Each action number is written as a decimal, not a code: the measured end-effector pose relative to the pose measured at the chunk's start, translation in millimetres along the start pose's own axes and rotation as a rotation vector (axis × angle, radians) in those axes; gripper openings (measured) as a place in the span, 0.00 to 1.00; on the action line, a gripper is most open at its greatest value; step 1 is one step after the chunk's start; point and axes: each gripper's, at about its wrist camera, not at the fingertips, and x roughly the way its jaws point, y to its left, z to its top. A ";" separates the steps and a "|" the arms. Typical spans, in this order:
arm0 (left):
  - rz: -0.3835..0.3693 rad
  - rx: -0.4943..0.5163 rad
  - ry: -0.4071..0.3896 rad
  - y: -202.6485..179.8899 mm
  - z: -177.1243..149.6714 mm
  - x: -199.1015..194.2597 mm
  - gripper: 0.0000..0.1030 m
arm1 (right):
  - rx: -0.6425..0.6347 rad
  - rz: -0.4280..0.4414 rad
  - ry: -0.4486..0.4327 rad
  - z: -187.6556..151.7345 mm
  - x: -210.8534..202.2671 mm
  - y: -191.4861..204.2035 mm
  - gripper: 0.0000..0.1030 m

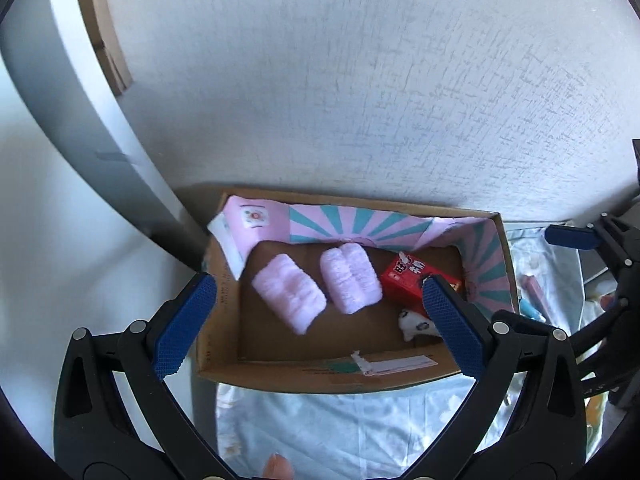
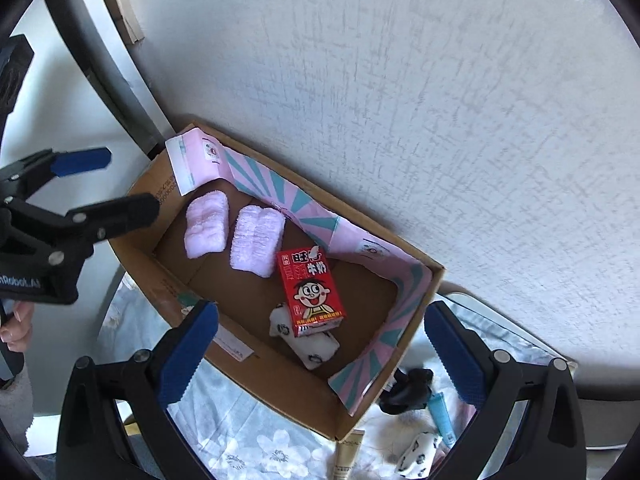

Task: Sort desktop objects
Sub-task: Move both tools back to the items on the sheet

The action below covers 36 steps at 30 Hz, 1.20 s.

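Cardboard box sits on a floral cloth against a white wall, open top, pink/teal liner along its far and right walls.

In box: two pink towels side by side toward the left end, just apart from each other. Red milk carton lies face up near the middle, its lower end resting on a white patterned roll. Carton's top corner is just beside the second pink towel.

R gripper is released, jaws spread wide, nothing between the pads. It hangs above the box's near side; carton and white roll show in the gap between its fingers, below it, not touched. Left finger over the near wall, right finger past the right end.

L gripper also wide open and empty, over the box's left half; in its view the pink towels sit between the fingers, carton partly behind the right finger. In the right wrist view it shows at left, above the box's left end.

Outside the box, right end, on cloth: black clip-like thing, blue tube, second white patterned roll, cream tube.
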 end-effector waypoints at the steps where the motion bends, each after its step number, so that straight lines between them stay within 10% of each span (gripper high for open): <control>1: -0.003 0.000 0.001 0.1 -0.4 -0.7 1.00 | 0.001 -0.004 0.002 -1.3 -1.6 0.4 1.00; 14: -0.043 0.076 -0.040 -39.5 -0.3 -29.6 1.00 | 0.075 -0.045 -0.005 -34.3 -44.9 -38.6 1.00; 36: -0.219 0.621 0.097 -320.9 -97.7 24.0 0.96 | 0.322 -0.229 0.185 -243.0 -64.0 -176.5 1.00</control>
